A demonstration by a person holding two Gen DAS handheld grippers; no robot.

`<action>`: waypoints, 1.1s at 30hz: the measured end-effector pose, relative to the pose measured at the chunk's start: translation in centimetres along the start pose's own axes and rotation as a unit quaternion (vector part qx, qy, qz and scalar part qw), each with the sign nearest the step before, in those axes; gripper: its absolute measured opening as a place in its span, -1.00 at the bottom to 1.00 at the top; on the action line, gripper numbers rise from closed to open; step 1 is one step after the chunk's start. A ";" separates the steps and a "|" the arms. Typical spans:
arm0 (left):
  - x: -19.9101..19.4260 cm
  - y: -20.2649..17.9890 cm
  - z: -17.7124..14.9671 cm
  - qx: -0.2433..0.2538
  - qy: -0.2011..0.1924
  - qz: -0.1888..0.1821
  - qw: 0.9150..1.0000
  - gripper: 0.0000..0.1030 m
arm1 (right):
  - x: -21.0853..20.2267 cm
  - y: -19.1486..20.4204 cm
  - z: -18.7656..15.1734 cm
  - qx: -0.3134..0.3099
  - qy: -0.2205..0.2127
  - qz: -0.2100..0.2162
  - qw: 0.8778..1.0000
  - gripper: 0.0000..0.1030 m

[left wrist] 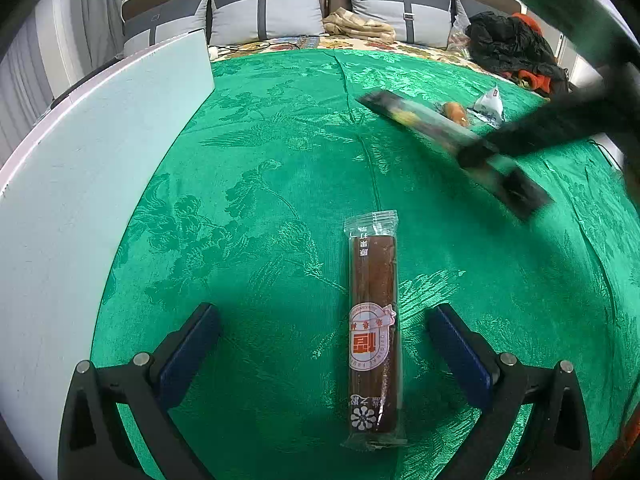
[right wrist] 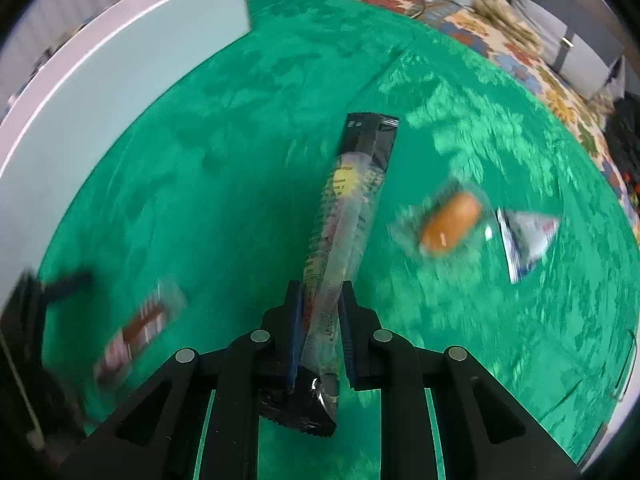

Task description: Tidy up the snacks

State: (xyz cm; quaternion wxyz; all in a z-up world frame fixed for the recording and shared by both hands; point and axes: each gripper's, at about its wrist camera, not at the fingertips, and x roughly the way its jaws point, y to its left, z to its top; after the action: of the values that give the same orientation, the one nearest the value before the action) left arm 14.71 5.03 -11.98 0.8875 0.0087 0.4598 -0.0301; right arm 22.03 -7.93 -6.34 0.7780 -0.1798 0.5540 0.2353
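Snacks lie unsorted on a green bed cover [left wrist: 280, 128]. Left wrist view: left gripper [left wrist: 324, 344] gapes over a brown snack bar [left wrist: 374, 320], mid-cover. Right wrist view: right gripper [right wrist: 320, 332] clamps a long packet [right wrist: 344, 216]; a bun [right wrist: 450, 222] and a white sachet [right wrist: 524, 236] wait toward the right edge.

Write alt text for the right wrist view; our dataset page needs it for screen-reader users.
The right gripper is shut on a long black-ended snack packet, held over a green cloth. On the cloth to the right lie an orange bun in clear wrap and a small white packet; a brown snack bar lies blurred at left.
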 end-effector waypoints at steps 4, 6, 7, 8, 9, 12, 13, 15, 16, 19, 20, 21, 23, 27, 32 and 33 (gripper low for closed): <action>0.0 0.0 0.0 0.000 0.000 0.000 1.000 1.00 | -1.0 -1.3 -4.0 -0.004 0.003 0.013 1.000 -0.65; 0.0 0.0 0.0 0.000 0.000 0.000 1.000 1.00 | -1.7 -2.0 -6.0 -0.011 0.003 0.012 1.000 -0.65; 0.0 0.0 0.0 0.000 0.000 0.000 1.000 1.00 | -2.1 -2.2 -7.7 -0.017 0.003 0.009 1.000 -0.66; 0.0 0.0 0.0 0.000 0.000 0.000 1.000 1.00 | -2.4 -2.4 -8.9 -0.022 0.002 0.007 1.000 -0.66; 0.0 0.0 0.0 0.000 0.000 0.000 1.000 1.00 | -2.9 -2.6 -10.8 -0.028 -0.001 0.003 1.000 -0.66; 0.0 0.0 0.0 0.000 0.000 0.000 1.000 1.00 | -3.9 -3.7 -14.3 -0.026 -0.016 -0.003 1.000 -0.66; 0.0 0.1 0.0 0.000 0.000 0.000 1.000 1.00 | -4.4 -4.1 -15.4 -0.014 -0.025 0.000 1.000 -0.65; 0.0 0.0 0.0 0.000 0.000 0.000 1.000 1.00 | -5.3 -4.6 -17.0 0.006 -0.053 -0.001 0.999 -0.49; 0.0 0.0 0.0 0.000 0.000 0.000 1.000 1.00 | -5.6 -4.8 -17.4 0.012 -0.069 -0.007 0.997 -0.10; 0.0 0.1 0.0 0.000 0.000 0.000 1.000 1.00 | -6.6 -4.8 -18.9 0.034 -0.133 -0.027 0.990 0.46; 0.0 0.1 0.0 0.000 0.000 0.000 1.000 1.00 | -6.8 -4.9 -19.1 0.041 -0.146 -0.032 0.988 0.46; 0.0 0.1 0.0 0.000 0.000 0.000 1.000 1.00 | -6.7 -5.1 -19.1 0.052 -0.156 -0.034 0.986 0.46; 0.0 0.0 0.0 0.000 0.000 0.000 1.000 1.00 | -6.5 -5.6 -19.4 0.081 -0.173 -0.039 0.981 0.46; 0.0 0.1 0.0 0.000 0.000 0.000 1.000 1.00 | -6.4 -6.8 -20.1 0.147 -0.198 -0.042 0.968 0.46; 0.0 0.1 0.0 0.000 0.000 0.000 1.000 1.00 | -7.2 -8.6 -22.2 0.221 -0.234 -0.007 0.947 0.46; 0.0 0.1 0.0 0.000 0.000 0.000 1.000 1.00 | -7.4 -8.8 -22.6 0.228 -0.239 -0.008 0.944 0.46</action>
State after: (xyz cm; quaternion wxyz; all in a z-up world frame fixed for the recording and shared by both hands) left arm 14.68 5.09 -11.98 0.8876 0.0088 0.4595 -0.0301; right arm 7.38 -28.64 -6.47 0.9097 0.0594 0.3890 0.1327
